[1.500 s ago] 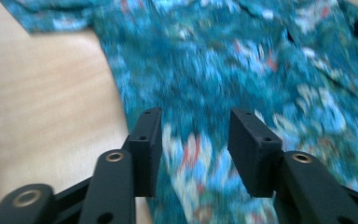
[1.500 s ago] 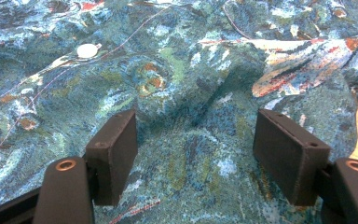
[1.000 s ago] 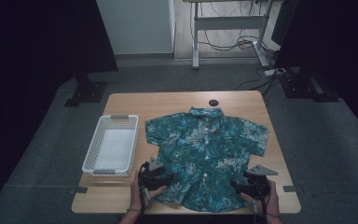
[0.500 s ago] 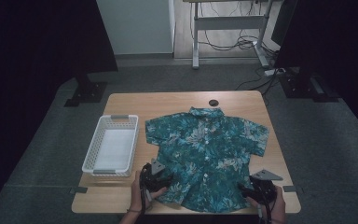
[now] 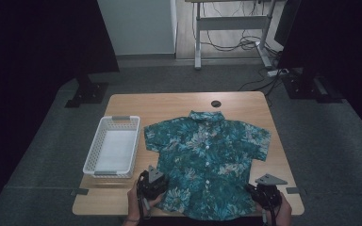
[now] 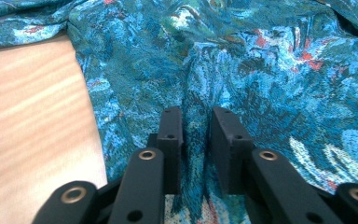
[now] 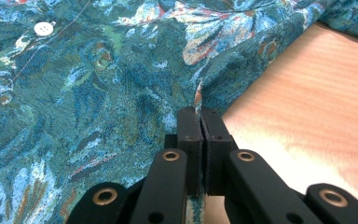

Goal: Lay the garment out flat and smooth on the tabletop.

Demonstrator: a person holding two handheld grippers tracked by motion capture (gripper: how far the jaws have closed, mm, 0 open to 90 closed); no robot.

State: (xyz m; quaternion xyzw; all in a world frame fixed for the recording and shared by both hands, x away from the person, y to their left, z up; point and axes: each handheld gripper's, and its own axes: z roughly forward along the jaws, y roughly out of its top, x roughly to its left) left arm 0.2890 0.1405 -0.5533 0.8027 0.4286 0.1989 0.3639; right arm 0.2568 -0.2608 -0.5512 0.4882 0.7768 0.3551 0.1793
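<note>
Both tools sit at the near hem of the shirt (image 5: 206,160), one at each bottom corner, which reads as getting ready to lift or fold the hem evenly from both sides. Left tool (image 6: 196,122) has just been closing and now has a raised ridge of cloth between its two black jaws, gathered up and pinched. Right tool (image 7: 201,120) has also just been closing; its jaws stand pressed nearly together on the very edge of the fabric, where the side seam meets the bare wood. The shirt lies flat and face up in the middle of the tabletop (image 5: 172,104), collar away from the person, short sleeves spread to either side, front buttoned. Its cloth is thin and soft, printed with teal, blue and pale leaves and small red flecks, and it puckers easily where it is pinched; a small white button (image 7: 44,28) shows on the placket. Just beside its left sleeve stands a white basket (image 5: 98,149) with slotted plastic walls, rectangular and shallow. The tabletop is smooth, light wood with rounded corners.
</note>
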